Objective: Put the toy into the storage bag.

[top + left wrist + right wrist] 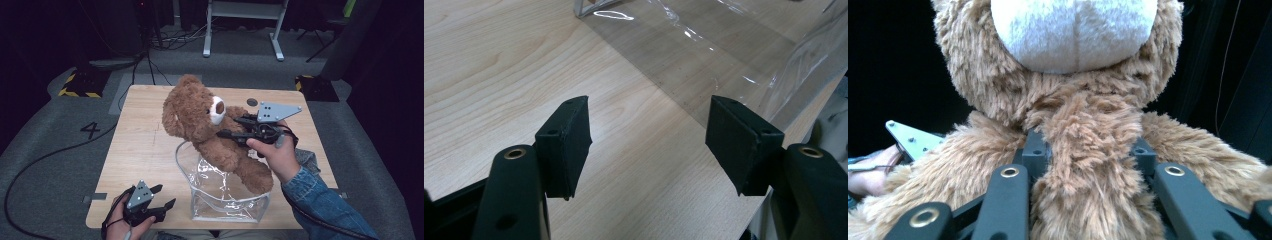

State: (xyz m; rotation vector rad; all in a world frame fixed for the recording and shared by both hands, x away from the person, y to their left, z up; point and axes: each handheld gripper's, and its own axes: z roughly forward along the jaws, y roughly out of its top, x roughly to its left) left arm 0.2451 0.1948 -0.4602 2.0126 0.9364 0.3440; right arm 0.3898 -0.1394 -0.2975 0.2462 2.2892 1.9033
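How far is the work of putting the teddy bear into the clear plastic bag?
Partly done. The teddy bear has its legs at the mouth of the clear plastic bag, while its head and body lean out above it. The right gripper pinches the fur at the bear's chest. The left gripper rests open beside the bag. Left to do: lower the bear fully inside and release it.

A lab — hazard-striped weights (80, 83), floor cables (45, 157) (dark curtains).

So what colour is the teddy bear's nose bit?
The teddy bear's muzzle is white, clearest in the right gripper view.
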